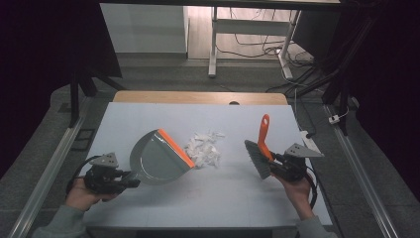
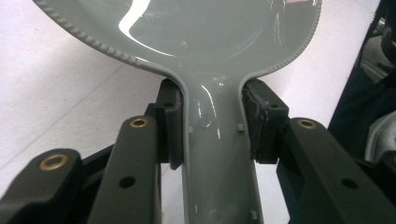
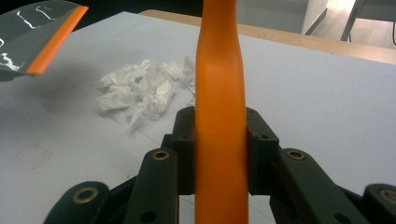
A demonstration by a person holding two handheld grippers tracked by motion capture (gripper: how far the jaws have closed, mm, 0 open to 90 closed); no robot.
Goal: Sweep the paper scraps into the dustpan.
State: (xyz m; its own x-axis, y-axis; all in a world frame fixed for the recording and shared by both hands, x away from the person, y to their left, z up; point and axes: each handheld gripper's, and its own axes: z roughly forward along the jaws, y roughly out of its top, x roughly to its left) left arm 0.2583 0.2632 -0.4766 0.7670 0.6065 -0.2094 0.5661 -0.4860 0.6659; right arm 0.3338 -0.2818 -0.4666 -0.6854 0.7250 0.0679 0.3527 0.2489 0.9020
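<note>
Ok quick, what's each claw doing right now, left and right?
Left claw: shut on the grey dustpan, gripping its handle.
Right claw: shut on the brush, gripping its orange handle.

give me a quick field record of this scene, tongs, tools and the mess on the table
left tongs: shut on the grey dustpan handle
right tongs: shut on the orange brush handle
brush: bristles at the table, handle rising away from the person
paper scraps: white pile between dustpan and brush, just off the dustpan's orange lip
table: white top
</note>
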